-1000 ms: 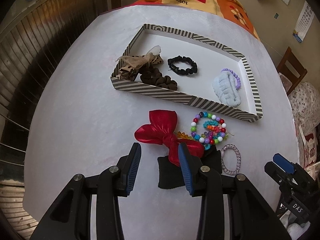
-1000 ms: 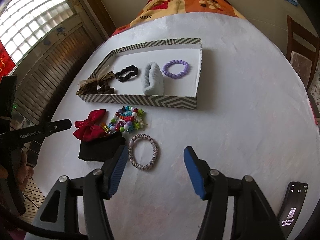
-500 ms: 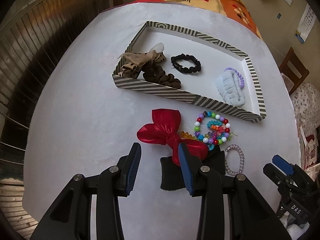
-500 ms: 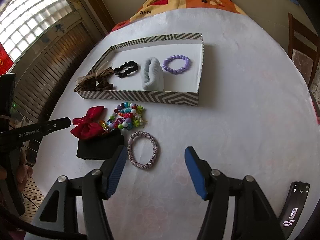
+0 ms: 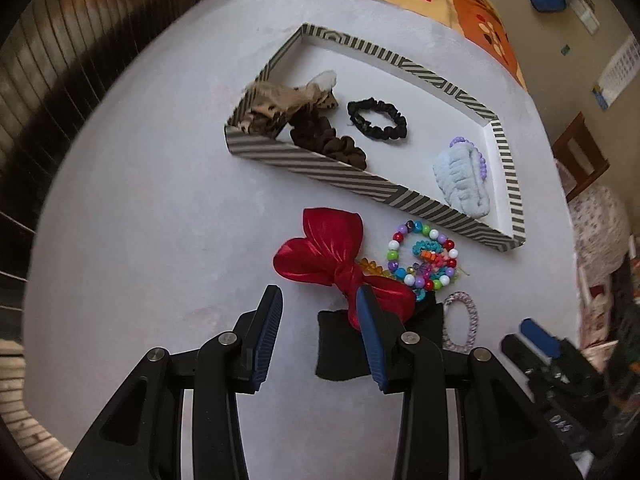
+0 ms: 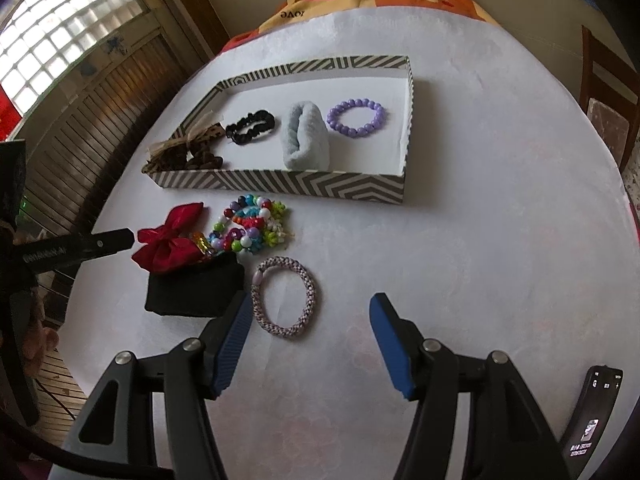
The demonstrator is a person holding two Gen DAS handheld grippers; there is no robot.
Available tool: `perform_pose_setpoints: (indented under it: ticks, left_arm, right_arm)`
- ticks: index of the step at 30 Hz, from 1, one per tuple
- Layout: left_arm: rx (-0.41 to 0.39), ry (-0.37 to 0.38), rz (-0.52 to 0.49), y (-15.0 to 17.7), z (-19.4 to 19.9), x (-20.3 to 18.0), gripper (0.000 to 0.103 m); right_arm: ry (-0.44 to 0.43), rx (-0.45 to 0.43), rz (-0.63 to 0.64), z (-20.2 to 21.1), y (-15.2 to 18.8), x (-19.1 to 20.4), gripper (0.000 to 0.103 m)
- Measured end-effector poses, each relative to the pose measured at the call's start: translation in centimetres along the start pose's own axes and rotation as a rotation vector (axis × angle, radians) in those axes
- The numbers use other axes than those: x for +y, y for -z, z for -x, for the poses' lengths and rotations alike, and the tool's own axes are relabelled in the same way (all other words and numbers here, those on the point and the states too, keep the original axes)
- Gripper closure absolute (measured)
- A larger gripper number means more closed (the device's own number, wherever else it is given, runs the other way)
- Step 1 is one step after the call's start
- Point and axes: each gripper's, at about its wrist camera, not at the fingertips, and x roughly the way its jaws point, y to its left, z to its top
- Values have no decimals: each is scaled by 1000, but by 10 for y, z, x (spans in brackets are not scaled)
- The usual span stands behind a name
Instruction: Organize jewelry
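A: Loose stock? 
B: Red satin bow (image 5: 334, 258), multicoloured bead bracelets (image 6: 252, 226), braided lilac band (image 6: 285, 298), beside striped cardboard tray (image 6: 288, 186). 
A: Tongs? 
B: Left gripper (image 5: 318, 312), right gripper (image 6: 310, 316): both agape, holding nothing.

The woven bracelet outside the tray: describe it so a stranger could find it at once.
Start at the striped tray on the white table, then come toward the camera past the pile of colourful beads. The woven bracelet lies flat and alone, beside the black pouch. It is a pale speckled cord ring, not beaded.
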Motion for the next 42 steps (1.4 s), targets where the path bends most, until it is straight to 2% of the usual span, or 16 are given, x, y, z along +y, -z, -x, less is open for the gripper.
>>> perform_pose_setpoints:
  ticks: [7, 11, 15, 17, 19, 21, 22, 23, 24, 25, 26, 28, 30, 42]
  left_arm:
    - [76, 69, 76, -10, -26, 3, 81]
    - [99, 48, 103, -16, -39, 6, 81]
    - [115, 41, 108, -24, -52, 2, 81]
    - [133, 28, 97, -25, -59, -2, 81]
    - [113, 14, 76, -27, -59, -6, 81]
    - [111, 6, 65, -27, -60, -8, 81]
    - [112, 5, 60, -28, -62, -9, 81]
    - [108, -1, 51, -28, -62, -10, 84]
    - [101, 2, 41, -27, -62, -10, 91]
    - [100, 7, 35, -27, -63, -10, 94]
    - [95, 9, 32, -27, -62, -10, 99]
    - [79, 10, 22, -27, -58, -8, 103]
    - [59, 13, 17, -28, -52, -8, 103]
    - [-59, 35, 15, -26, 7, 2, 103]
  right_arm:
    - [53, 13, 57, -19, -3, 10, 39]
    - [54, 1, 70, -26, -5, 15, 39]
    - [121, 15, 127, -36, -4, 21, 39]
    - [126, 16, 135, -39, -2, 21, 43]
    - [129, 31, 138, -44, -2, 20, 56]
    - [148, 29, 154, -47, -1, 21, 65]
    - [160, 28, 164, -47, 0, 22, 73]
    - [169, 25, 174, -47, -1, 23, 76]
    - [174, 24, 183, -47, -1, 23, 83]
    - [176, 24, 188, -47, 0, 23, 90]
    - [175, 20, 190, -46, 0, 22, 91]
    - [148, 20, 166, -44, 0, 18, 95]
    - [115, 12, 135, -39, 0, 14, 95]
    - [53, -64, 110, 2, -9, 17, 95]
